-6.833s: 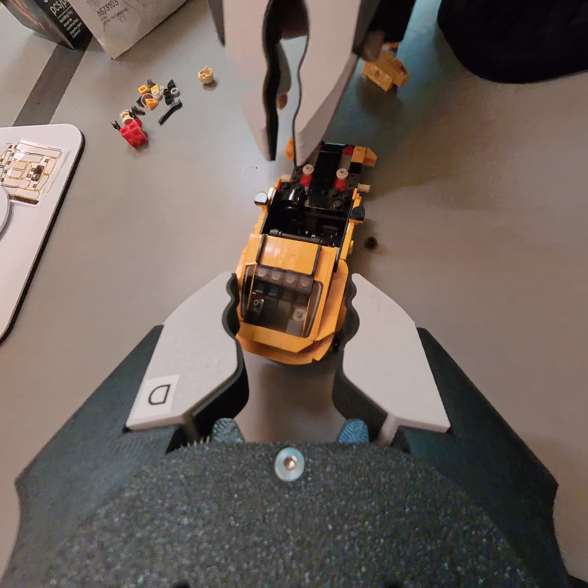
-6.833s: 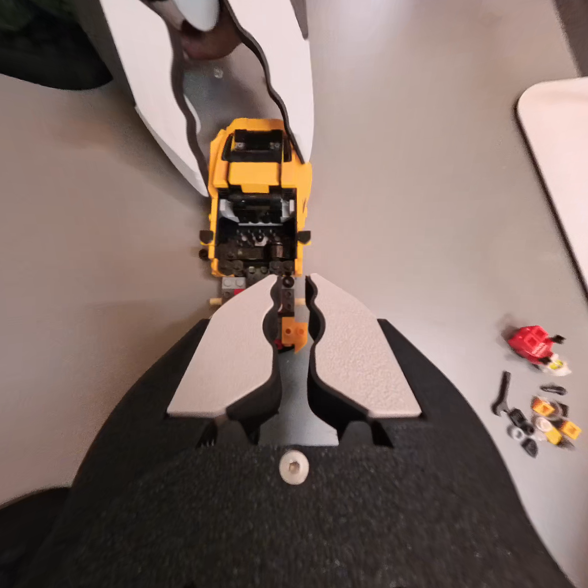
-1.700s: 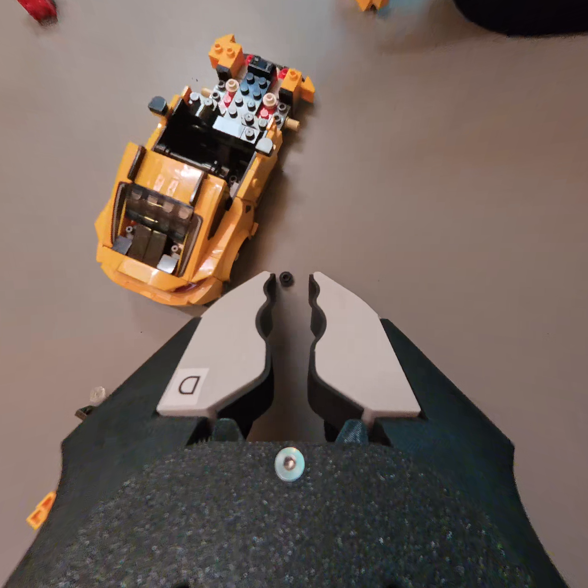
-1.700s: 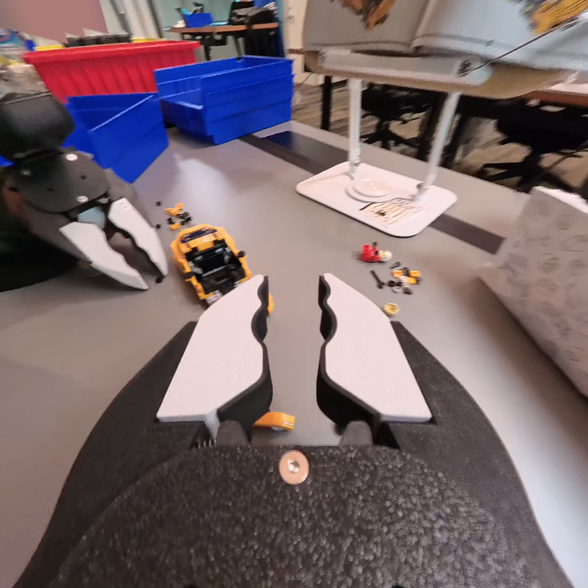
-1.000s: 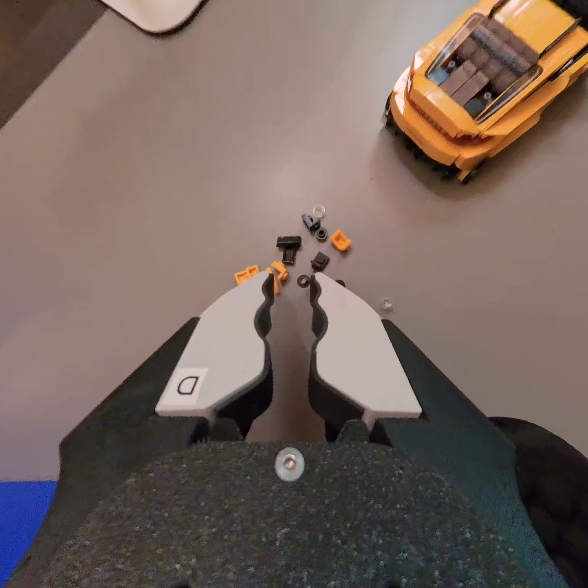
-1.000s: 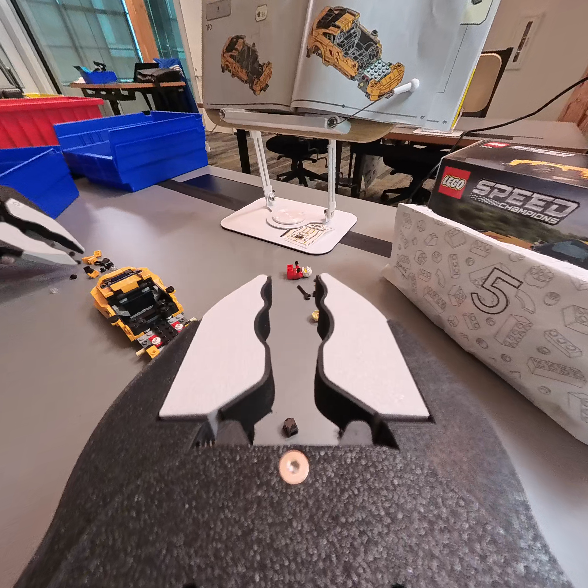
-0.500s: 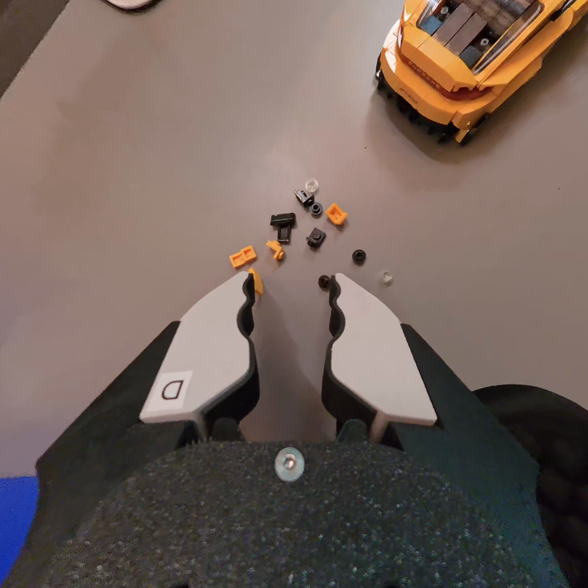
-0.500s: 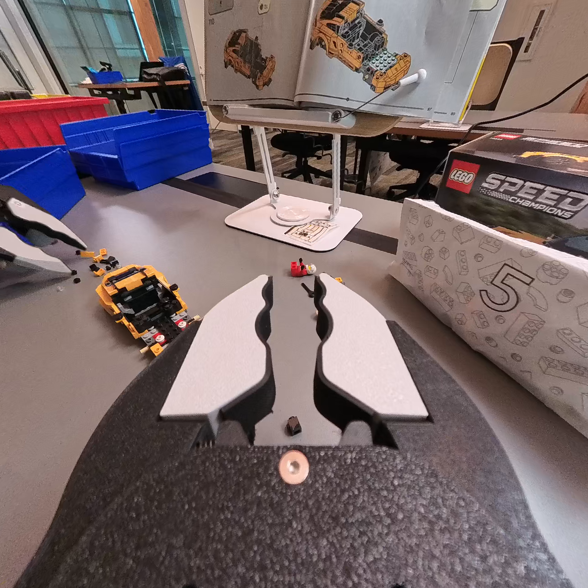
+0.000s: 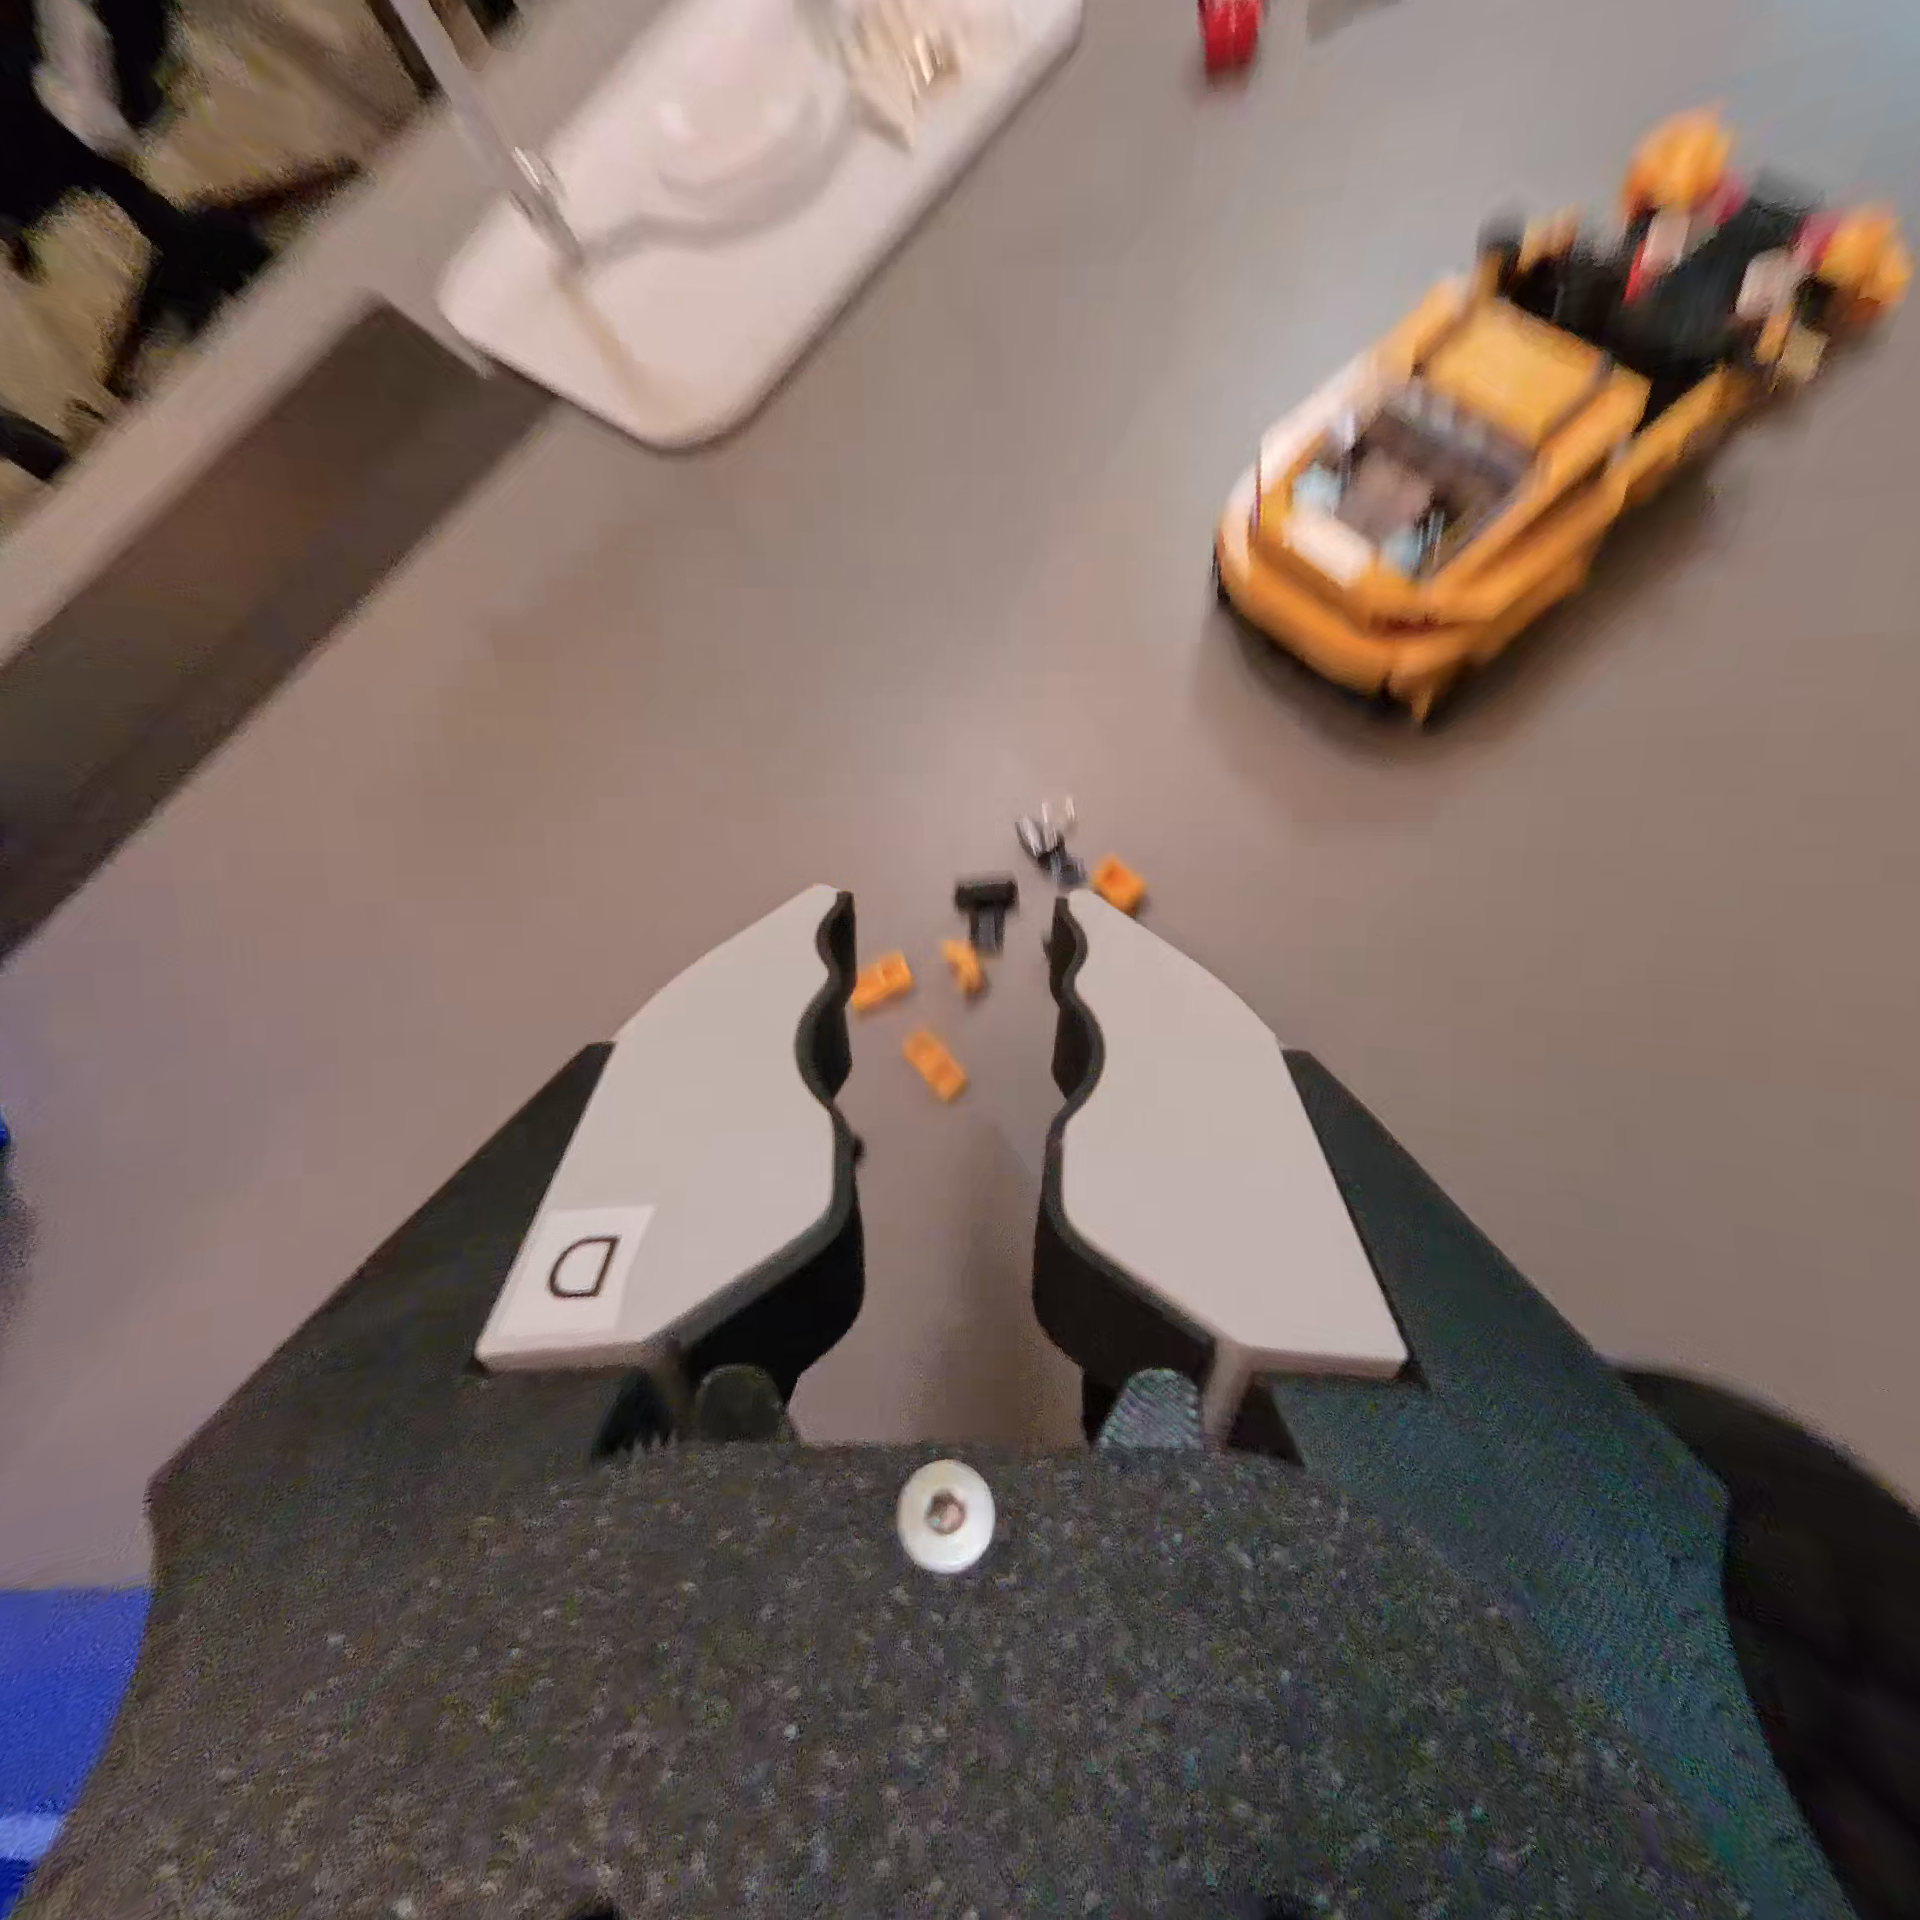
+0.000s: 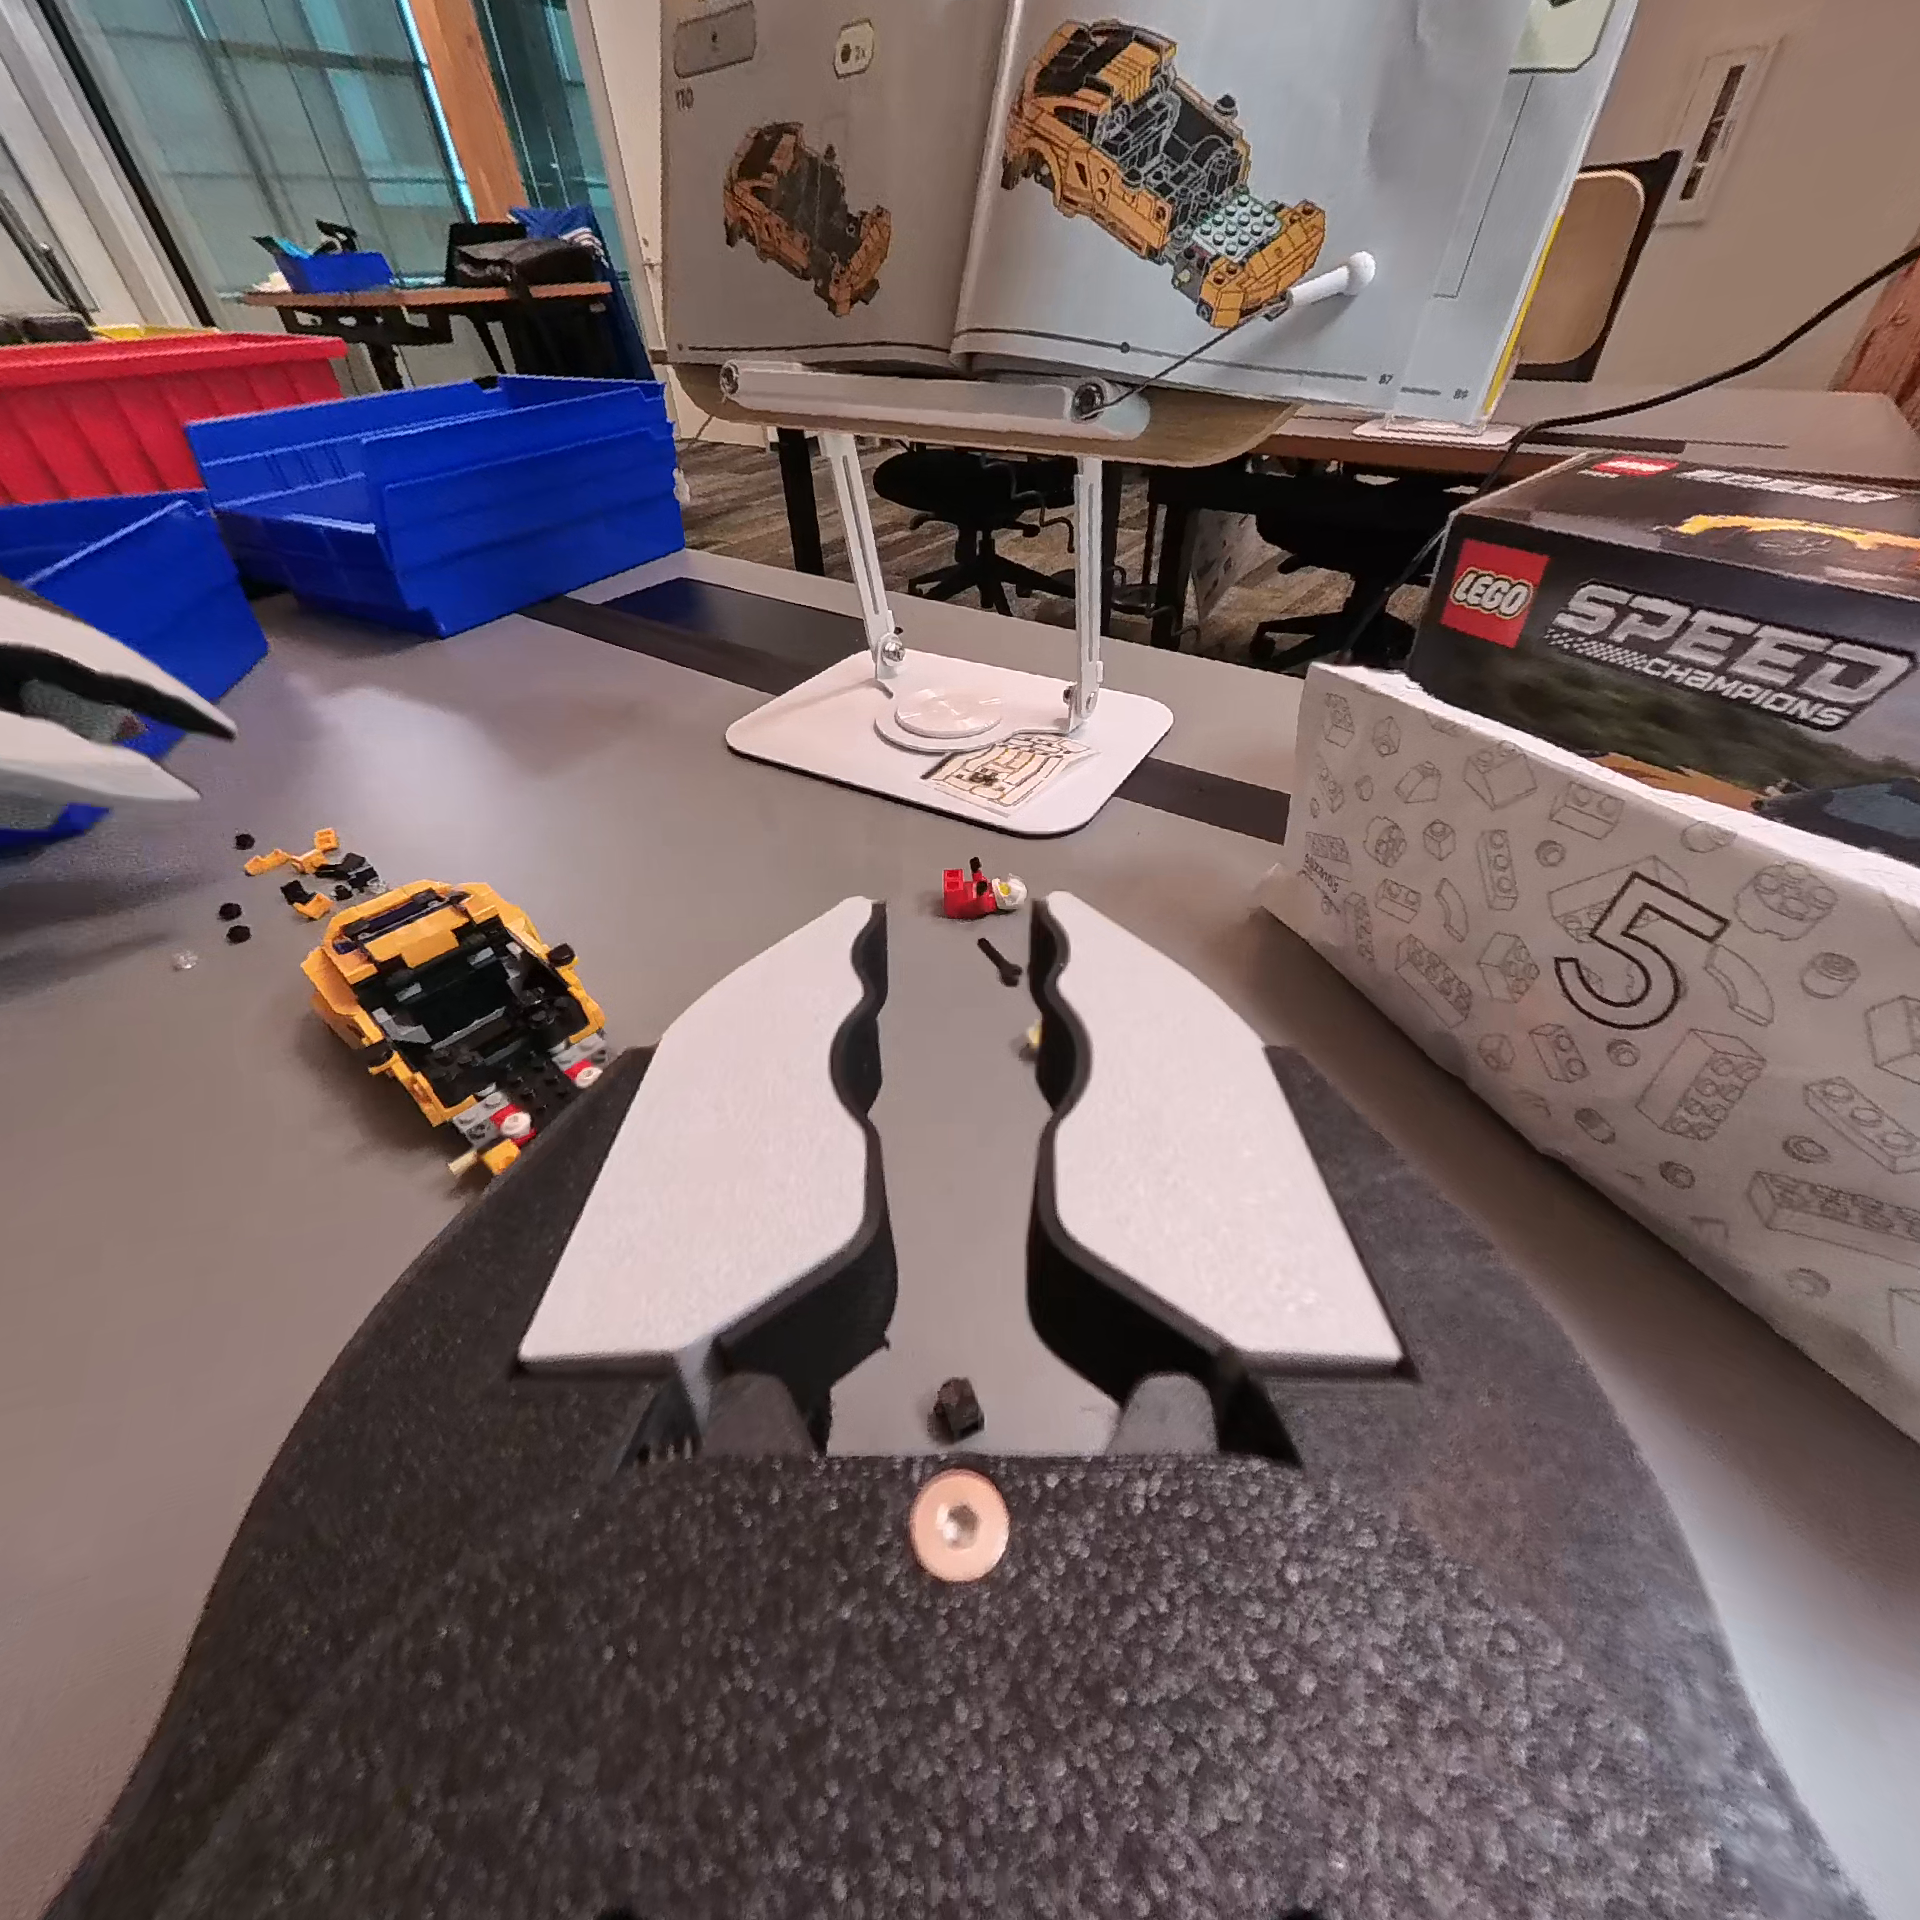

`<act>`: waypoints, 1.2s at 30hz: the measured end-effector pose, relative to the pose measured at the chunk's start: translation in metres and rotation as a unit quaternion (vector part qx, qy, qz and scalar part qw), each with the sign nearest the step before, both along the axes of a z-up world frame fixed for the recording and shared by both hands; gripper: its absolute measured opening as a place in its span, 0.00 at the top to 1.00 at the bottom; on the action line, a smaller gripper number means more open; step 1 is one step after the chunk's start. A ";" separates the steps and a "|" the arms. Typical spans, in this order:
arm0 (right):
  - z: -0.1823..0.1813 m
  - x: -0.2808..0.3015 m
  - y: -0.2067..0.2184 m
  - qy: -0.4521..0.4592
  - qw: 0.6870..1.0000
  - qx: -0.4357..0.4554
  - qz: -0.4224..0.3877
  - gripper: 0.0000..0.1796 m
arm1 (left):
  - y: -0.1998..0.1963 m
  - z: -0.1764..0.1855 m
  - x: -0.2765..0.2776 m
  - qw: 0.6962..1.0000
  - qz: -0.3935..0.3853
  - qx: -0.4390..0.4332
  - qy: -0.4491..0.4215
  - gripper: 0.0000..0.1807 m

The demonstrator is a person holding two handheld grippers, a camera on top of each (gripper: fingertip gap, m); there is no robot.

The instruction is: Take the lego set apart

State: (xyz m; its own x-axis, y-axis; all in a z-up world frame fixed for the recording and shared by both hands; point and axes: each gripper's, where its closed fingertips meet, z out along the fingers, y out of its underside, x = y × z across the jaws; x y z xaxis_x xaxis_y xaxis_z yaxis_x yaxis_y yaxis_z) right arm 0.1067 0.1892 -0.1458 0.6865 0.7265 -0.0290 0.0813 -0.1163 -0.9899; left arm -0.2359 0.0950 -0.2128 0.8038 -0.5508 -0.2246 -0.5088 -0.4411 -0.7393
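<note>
The yellow and black lego car (image 9: 1507, 468) stands on the grey table, partly stripped, with open studs at its rear; it also shows in the right wrist view (image 10: 457, 1013). My left gripper (image 9: 951, 914) is open and empty above a small pile of loose orange and black pieces (image 9: 935, 1062). It shows at the left edge of the right wrist view (image 10: 104, 748). My right gripper (image 10: 958, 912) is open and holds nothing, low over the table to the right of the car. A small black piece (image 10: 958, 1405) lies on the gripper's body behind its fingers.
A red piece with a minifigure (image 10: 977, 891) and a black wrench (image 10: 1000, 961) lie ahead of the right gripper. A white stand base (image 10: 956, 748) carries the instruction booklet (image 10: 1039, 208). A patterned white bag (image 10: 1610, 1039) and lego box (image 10: 1683, 644) are right; blue bins (image 10: 436, 499) far left. Across from one pair of fingers to the other is roughly 35 cm. Between my right fingertips and the small black piece (image 10: 958, 1405) there is roughly 12 cm.
My left gripper has opened wider and tilted up from the loose pieces, so the car and stand base are back in its view. The right gripper has barely moved.
</note>
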 end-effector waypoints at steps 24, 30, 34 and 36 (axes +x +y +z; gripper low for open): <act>0.132 -0.159 0.071 -0.057 0.973 0.224 0.019 0.97 | 0.138 0.209 0.005 0.889 0.033 0.373 -0.264 1.00; 0.116 -0.217 0.123 -0.130 0.967 0.216 -0.026 0.71 | 0.180 0.203 -0.009 0.889 0.068 0.354 -0.283 1.00; 0.099 -0.242 0.161 -0.209 0.944 0.244 -0.079 0.52 | 0.187 0.181 -0.019 0.896 0.077 0.329 -0.289 0.92; 0.101 -0.249 0.179 -0.242 0.926 0.268 -0.110 0.48 | 0.188 0.177 -0.021 0.898 0.078 0.321 -0.291 0.91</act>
State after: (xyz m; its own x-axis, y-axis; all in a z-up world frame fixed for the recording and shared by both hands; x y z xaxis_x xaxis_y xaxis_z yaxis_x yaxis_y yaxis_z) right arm -0.1425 0.3677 -0.0449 0.6579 0.3889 0.6448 0.5627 0.3151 -0.7642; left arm -0.2573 0.2830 -0.0356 0.9441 -0.3284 0.0277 0.0770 0.1381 -0.9874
